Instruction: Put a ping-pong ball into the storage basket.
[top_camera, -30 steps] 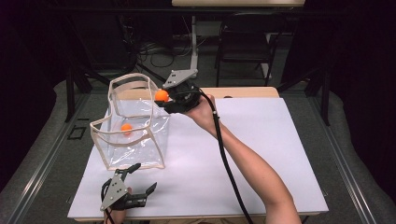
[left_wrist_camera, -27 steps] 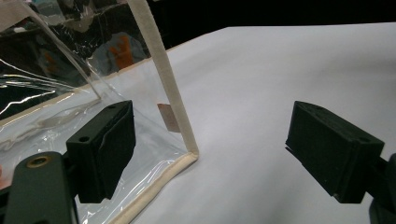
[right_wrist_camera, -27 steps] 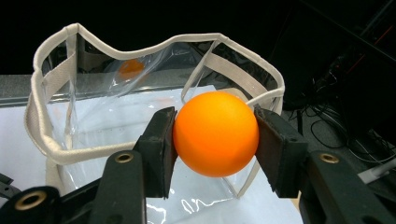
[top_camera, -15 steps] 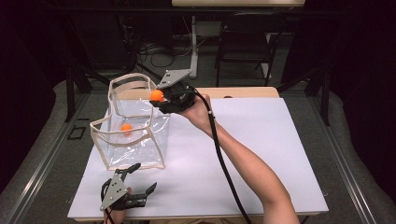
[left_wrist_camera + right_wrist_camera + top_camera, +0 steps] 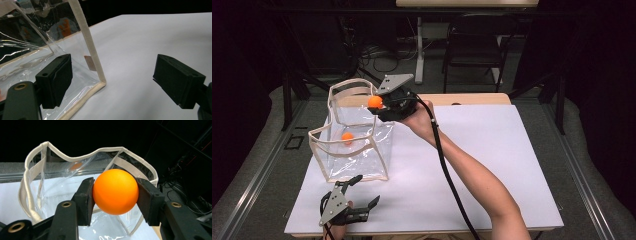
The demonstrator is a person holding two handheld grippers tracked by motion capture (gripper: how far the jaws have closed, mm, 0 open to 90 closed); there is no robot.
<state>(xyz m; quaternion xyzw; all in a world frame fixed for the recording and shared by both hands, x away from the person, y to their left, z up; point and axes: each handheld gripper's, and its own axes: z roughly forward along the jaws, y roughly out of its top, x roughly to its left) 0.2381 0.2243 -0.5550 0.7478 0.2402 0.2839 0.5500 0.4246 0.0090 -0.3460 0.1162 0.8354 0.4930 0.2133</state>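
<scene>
Orange ball [image 5: 115, 191] clamped between the jaws of the right hand-held gripper [image 5: 379, 104] — held in the air just above the far right rim of the clear plastic bag [image 5: 362, 155], not touching it. Second orange ball [image 5: 347, 137] lying inside that bag, on its floor. Bag standing open and upright on the white bench [image 5: 492, 160], cream trim around its rim. Left hand-held gripper [image 5: 112, 80] near the bag's front corner — jaws spread wide, holding nothing.
</scene>
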